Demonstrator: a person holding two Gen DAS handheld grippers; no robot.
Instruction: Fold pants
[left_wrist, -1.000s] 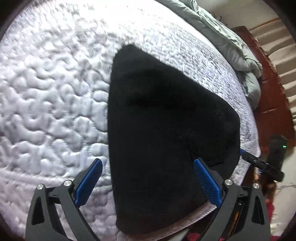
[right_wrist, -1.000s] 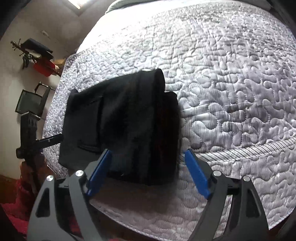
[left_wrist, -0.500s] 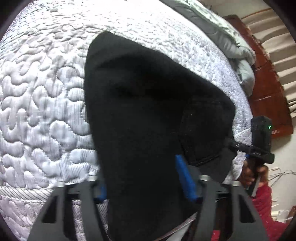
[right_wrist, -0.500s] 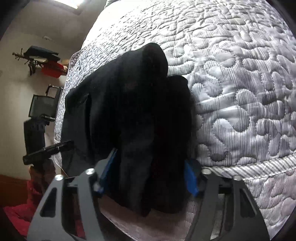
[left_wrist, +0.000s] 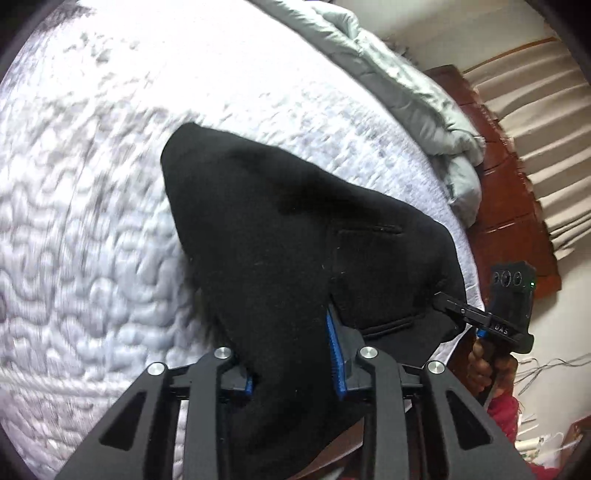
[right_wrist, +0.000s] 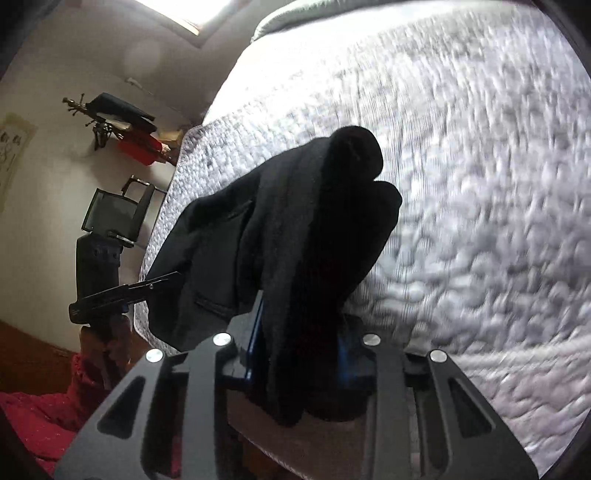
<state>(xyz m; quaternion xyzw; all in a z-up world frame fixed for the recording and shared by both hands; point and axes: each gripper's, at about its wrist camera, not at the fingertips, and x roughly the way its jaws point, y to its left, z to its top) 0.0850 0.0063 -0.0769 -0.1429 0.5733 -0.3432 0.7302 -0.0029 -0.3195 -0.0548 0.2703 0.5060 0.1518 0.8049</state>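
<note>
Black pants (left_wrist: 280, 236) lie bunched on a white quilted bed (left_wrist: 81, 206), near its front edge. My left gripper (left_wrist: 291, 354) is shut on the near edge of the pants, lifting the fabric. In the right wrist view my right gripper (right_wrist: 299, 354) is shut on the other end of the pants (right_wrist: 295, 229), which rise in a fold above the jaws. The right gripper also shows in the left wrist view (left_wrist: 487, 325) at the pants' far corner. The left gripper also shows in the right wrist view (right_wrist: 122, 291).
A grey duvet (left_wrist: 417, 99) is heaped at the far right of the bed by a dark wood headboard (left_wrist: 509, 206). A chair (right_wrist: 114, 218) and a wall shelf with red items (right_wrist: 125, 133) stand to the left of the bed. Red cloth (right_wrist: 44, 413) lies below.
Both grippers moved in onto the pants and closed from open. The fabric now lifts off the quilt in both views.
</note>
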